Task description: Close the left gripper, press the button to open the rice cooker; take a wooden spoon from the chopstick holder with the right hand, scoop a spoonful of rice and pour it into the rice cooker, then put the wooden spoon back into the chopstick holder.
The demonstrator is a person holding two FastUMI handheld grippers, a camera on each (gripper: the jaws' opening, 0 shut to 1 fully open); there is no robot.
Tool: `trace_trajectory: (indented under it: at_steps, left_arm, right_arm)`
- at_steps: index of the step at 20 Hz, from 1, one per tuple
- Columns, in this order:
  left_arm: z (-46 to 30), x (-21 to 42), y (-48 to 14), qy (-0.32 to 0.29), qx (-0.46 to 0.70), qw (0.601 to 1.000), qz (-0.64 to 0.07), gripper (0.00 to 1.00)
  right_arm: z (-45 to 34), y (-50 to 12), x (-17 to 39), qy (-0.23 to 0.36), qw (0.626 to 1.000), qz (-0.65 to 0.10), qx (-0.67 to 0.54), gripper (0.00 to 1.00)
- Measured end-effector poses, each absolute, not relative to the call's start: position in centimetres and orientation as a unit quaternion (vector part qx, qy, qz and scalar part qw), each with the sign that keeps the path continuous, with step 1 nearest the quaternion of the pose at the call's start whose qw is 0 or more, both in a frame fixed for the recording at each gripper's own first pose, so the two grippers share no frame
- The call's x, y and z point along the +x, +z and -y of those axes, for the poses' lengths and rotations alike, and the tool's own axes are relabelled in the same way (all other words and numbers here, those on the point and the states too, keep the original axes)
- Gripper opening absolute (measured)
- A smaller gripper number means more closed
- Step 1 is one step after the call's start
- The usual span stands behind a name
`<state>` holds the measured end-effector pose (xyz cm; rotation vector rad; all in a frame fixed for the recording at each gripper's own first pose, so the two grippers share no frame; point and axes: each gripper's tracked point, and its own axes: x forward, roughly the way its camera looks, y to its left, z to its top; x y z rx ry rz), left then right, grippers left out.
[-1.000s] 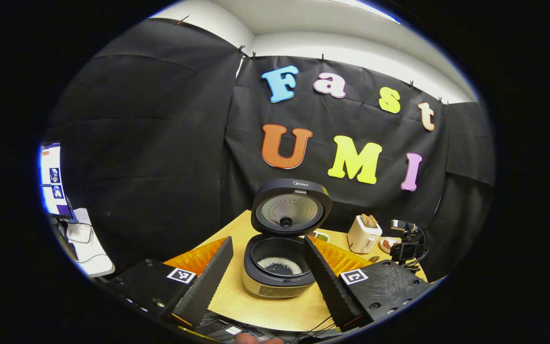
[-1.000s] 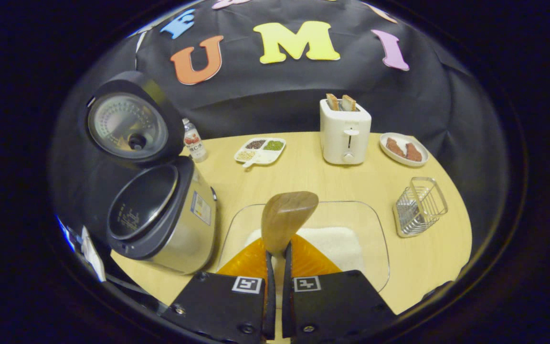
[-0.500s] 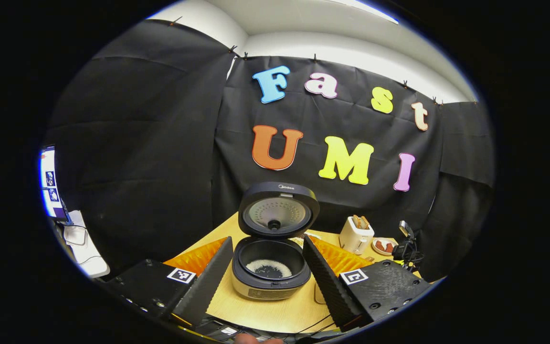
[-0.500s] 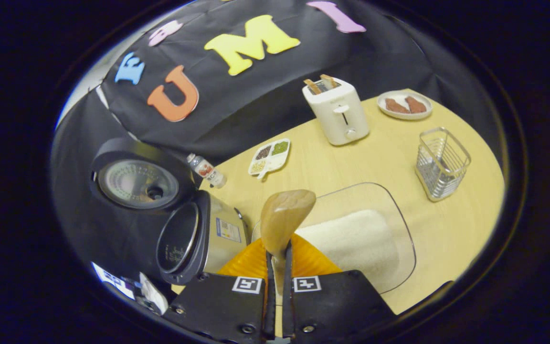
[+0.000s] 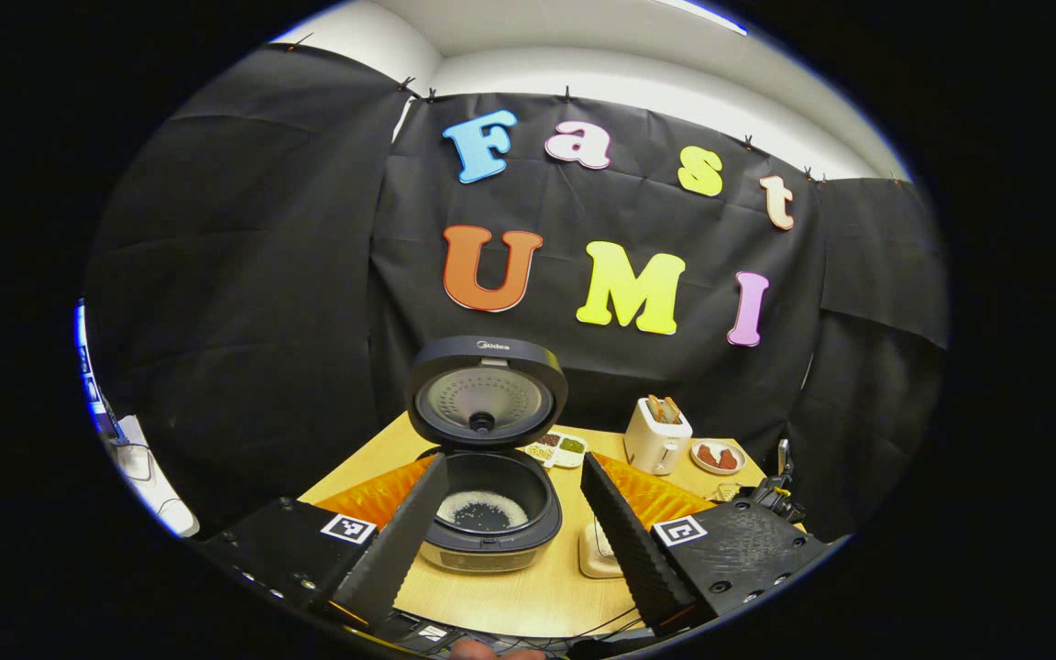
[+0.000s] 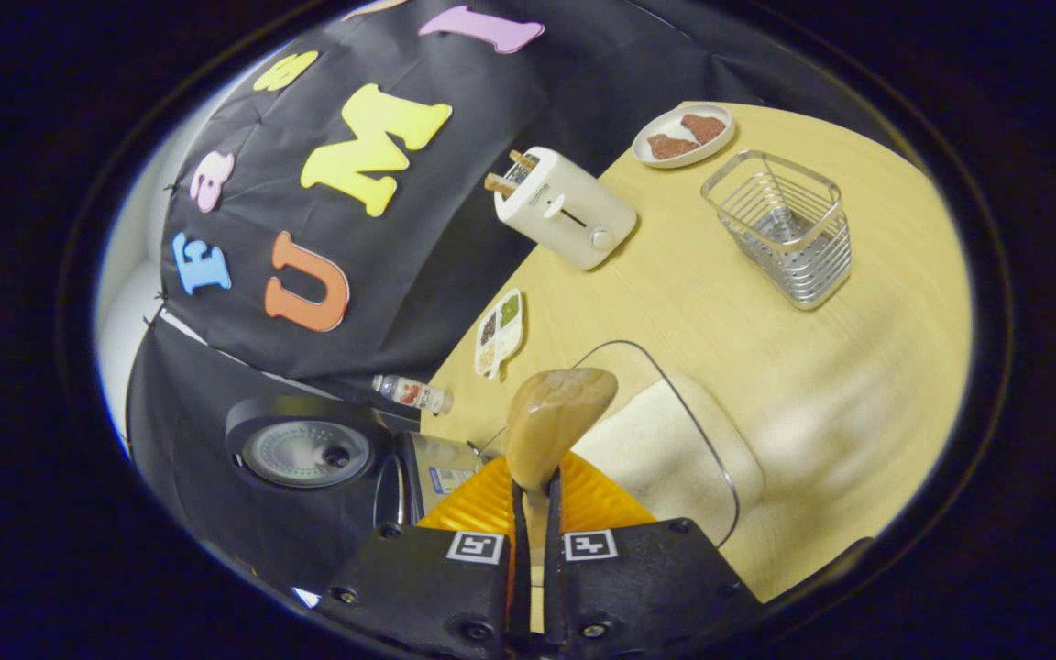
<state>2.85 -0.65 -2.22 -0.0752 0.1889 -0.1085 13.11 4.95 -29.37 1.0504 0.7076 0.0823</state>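
My right gripper [image 6: 534, 513] pinches the brown wooden spoon [image 6: 554, 423]; my left gripper [image 5: 510, 527] fingers stand spread before the open black-lidded rice cooker [image 5: 487, 458].

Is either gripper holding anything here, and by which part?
The right gripper holds the wooden spoon by its handle just below the bowl. The left gripper is open, empty.

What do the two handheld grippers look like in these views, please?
The left gripper has two black, textured blocks, each with a square black-and-white marker, and long ridged fingers backed by ribbed orange panels. The right gripper has the same black blocks with square markers and visible screws, and an orange ribbed panel ahead of them.
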Motion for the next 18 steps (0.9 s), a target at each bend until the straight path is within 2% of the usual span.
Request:
trace_trajectory:
  at_steps: [4, 9, 16, 18]
  left_arm:
    - [2.0, 3.3, -2.5, -0.074, -0.035, 0.992, -0.091, 0.95]
    - [2.0, 3.3, -2.5, -0.078, -0.028, 0.993, -0.078, 0.95]
    - [-2.1, 1.1, -3.4, -0.035, -0.010, 0.997, -0.074, 0.95]
    - [-2.7, 0.2, -4.0, -0.031, 0.000, 0.996, -0.078, 0.95]
  right_arm:
    - [-1.9, -25.3, 12.6, 0.032, 0.821, -0.299, 0.486, 0.11]
    - [-2.5, -17.9, 13.2, 0.064, 0.833, -0.261, 0.485, 0.11]
    - [-13.4, -10.0, 15.7, 0.164, 0.826, -0.254, 0.475, 0.14]
    - [-16.8, -9.2, 16.6, 0.185, 0.827, -0.258, 0.463, 0.10]
